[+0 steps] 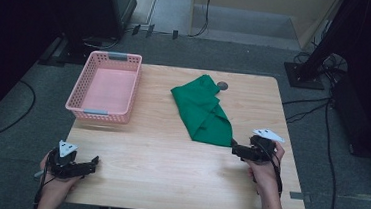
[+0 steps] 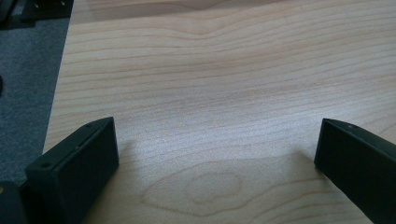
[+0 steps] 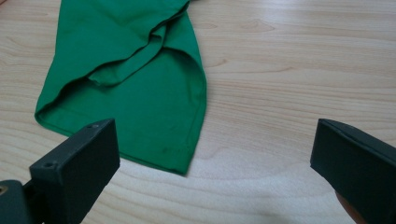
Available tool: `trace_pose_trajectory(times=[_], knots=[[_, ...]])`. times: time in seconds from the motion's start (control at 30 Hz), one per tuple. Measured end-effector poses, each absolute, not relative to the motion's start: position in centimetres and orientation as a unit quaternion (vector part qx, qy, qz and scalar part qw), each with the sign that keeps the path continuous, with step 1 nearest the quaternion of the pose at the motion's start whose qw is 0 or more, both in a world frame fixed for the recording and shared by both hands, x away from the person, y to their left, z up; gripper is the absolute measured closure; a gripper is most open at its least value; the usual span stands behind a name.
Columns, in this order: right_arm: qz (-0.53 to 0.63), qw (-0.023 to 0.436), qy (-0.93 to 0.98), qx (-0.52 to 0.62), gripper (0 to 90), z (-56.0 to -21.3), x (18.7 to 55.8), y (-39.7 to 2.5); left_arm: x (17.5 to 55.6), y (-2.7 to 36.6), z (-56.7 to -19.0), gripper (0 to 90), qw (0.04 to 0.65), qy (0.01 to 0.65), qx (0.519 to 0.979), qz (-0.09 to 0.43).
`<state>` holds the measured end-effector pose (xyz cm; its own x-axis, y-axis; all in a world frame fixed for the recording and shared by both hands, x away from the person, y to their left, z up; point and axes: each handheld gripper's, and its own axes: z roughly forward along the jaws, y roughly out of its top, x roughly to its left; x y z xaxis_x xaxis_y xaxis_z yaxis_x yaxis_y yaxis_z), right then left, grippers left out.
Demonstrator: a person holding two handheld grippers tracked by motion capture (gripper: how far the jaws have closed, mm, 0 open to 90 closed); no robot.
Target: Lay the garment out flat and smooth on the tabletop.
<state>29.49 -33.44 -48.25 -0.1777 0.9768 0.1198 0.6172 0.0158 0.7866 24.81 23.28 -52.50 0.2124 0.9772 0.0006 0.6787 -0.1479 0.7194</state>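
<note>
A folded green cloth [image 1: 203, 110] lay on the wooden desk [image 1: 169, 153], right of its middle, one hemmed end pointing toward the person's right hand. The right tongs [image 1: 235, 149] sat just beside that near corner of the cloth, jaws spread wide and holding nothing; in the right gripper view the hem lay before the left jaw. The left tongs [image 1: 93, 162] rested at the desk's near left corner, also wide open over bare wood. A pink basket [image 1: 122, 112] stood at the far left, well apart from the cloth.
</note>
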Motion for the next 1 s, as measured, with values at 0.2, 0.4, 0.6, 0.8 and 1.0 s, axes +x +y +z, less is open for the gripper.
trace_pose_trajectory(times=[0.2, 0.4, 0.6, 0.8, 1.0], knots=[[0.367, 0.237, 0.675, 0.595, 1.2, -48.6, 30.5, -32.7, 24.8, 23.3, -52.5, 0.0, 0.304, 0.577, 0.717, 0.245], [0.358, 0.236, 0.674, 0.602, 1.2, -49.1, 31.4, -32.4, 24.8, 23.3, -52.5, 0.0, 0.304, 0.577, 0.717, 0.245], [0.348, 0.241, 0.670, 0.610, 1.2, -49.6, 32.4, -32.0, 24.8, 23.3, -52.5, 0.0, 0.304, 0.577, 0.717, 0.245], [0.341, 0.255, 0.668, 0.610, 1.5, -50.1, 33.4, -30.7, 24.8, 23.3, -52.5, 0.0, 0.304, 0.577, 0.717, 0.245], [0.341, 0.260, 0.669, 0.607, 1.5, -50.6, 34.3, -29.4, 24.8, 23.3, -52.5, 0.1, 0.304, 0.577, 0.717, 0.245]])
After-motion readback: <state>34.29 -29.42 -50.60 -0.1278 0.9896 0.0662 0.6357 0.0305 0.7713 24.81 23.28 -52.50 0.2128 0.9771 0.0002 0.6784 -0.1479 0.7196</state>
